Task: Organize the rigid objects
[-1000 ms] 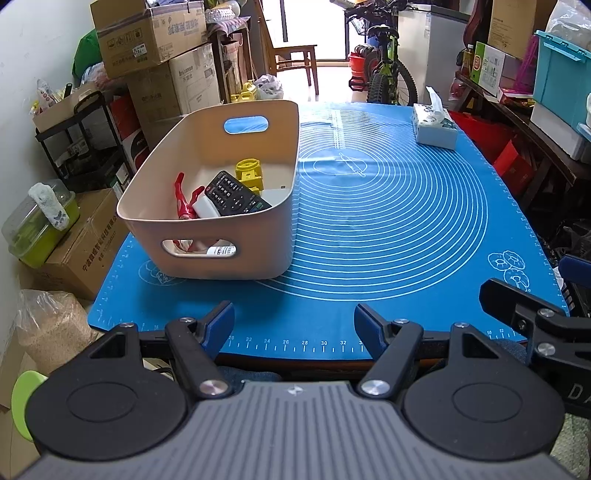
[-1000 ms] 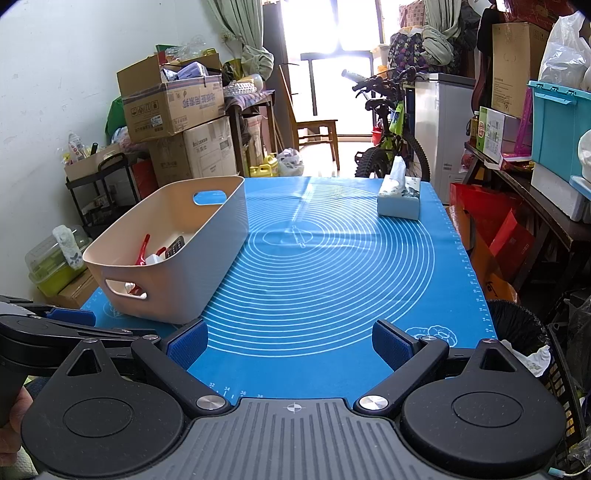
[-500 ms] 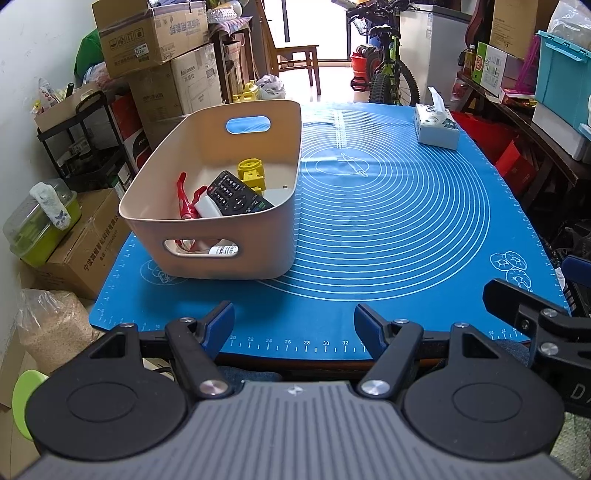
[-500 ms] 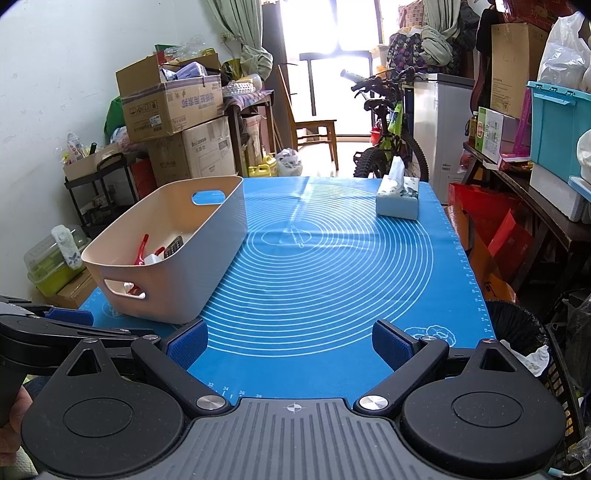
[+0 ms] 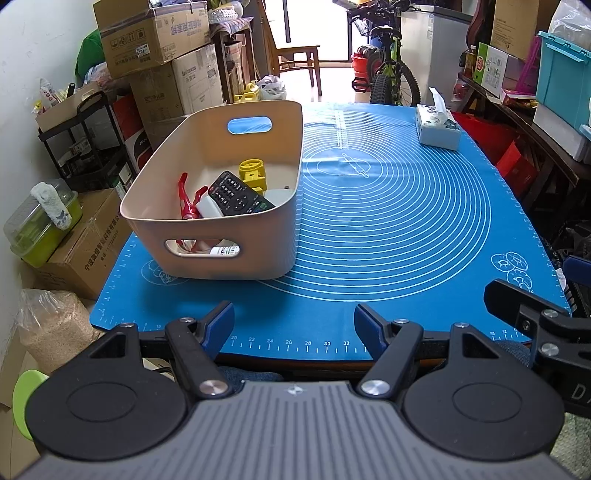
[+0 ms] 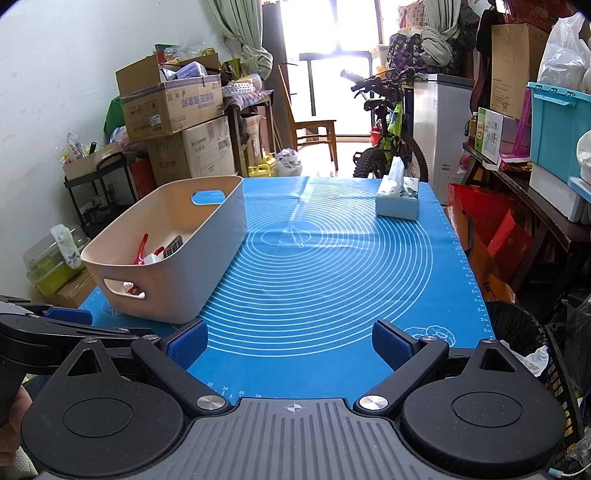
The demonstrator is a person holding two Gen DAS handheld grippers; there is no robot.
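Observation:
A beige plastic basket [image 5: 207, 254] [image 6: 207, 258] stands on the left part of the blue mat [image 5: 388, 229] [image 6: 325, 273]. Inside lie a black remote control [image 5: 236, 192], a yellow plastic part [image 5: 253, 173], a red clip [image 5: 186, 199] [image 6: 141, 249] and a white block [image 5: 208, 206]. My left gripper [image 5: 293, 326] hovers open at the mat's near edge, with nothing between its blue pads. My right gripper [image 6: 290, 343] is open too, over the mat's near edge to the right of the basket, and holds nothing.
A tissue box [image 5: 437, 127] [image 6: 397, 201] sits at the mat's far right. Cardboard boxes [image 5: 155, 35] and a black shelf [image 5: 79, 147] crowd the left side. A bicycle [image 6: 391, 136] stands beyond the table; a bench with a teal bin [image 6: 559, 129] lines the right.

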